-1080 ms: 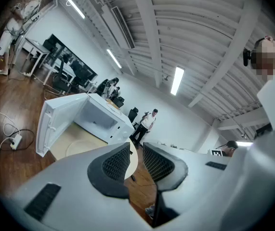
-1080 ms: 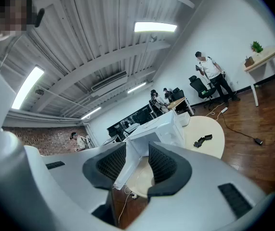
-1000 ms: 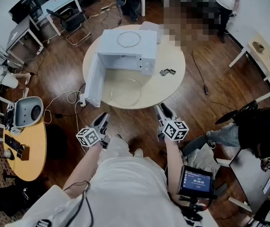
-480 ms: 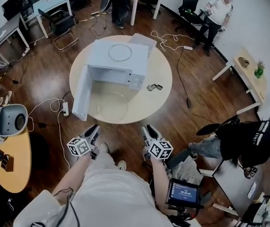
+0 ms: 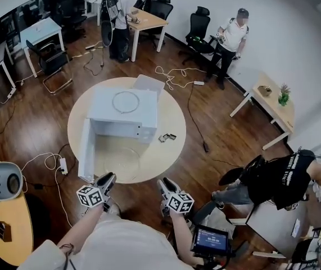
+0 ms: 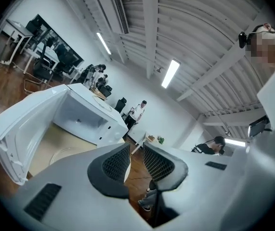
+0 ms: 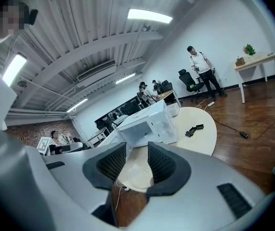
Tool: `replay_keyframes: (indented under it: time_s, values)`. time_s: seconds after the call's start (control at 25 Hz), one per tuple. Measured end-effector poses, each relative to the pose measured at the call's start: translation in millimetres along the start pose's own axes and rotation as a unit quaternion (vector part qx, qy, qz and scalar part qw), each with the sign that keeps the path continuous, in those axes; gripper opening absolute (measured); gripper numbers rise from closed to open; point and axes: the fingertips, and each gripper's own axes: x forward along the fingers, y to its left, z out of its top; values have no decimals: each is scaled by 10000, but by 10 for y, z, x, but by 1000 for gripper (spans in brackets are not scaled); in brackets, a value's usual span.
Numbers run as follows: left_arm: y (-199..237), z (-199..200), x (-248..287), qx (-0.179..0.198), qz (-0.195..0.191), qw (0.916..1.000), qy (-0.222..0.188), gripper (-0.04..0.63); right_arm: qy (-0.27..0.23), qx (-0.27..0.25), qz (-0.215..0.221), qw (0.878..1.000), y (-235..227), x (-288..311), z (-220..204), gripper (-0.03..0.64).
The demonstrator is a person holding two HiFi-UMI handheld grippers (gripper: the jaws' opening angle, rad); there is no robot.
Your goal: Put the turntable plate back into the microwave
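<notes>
Both my left gripper and right gripper hang empty, jaws parted. The glass turntable plate lies on the table before the open microwave; likely heavy, slick, brittle, so I'd pinch its rim.

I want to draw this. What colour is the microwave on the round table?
The microwave is white; the head view shows it best.
</notes>
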Motion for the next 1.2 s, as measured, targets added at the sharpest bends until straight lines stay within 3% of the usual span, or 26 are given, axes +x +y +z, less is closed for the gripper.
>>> replay_keyframes:
  time_s: [0.48,0.8,1.2]
  values:
    - [329,166,177,52,-261,9982,542,67,-126,53,-290,9995,81,502,67,130]
    - [435,356,273,107,-530,9970,555,67,-143,14,-453,9989,178,748,1,130]
    - [597,442,141,112,-536,9973,495,67,-66,13,-424,9991,324,981,-83,130]
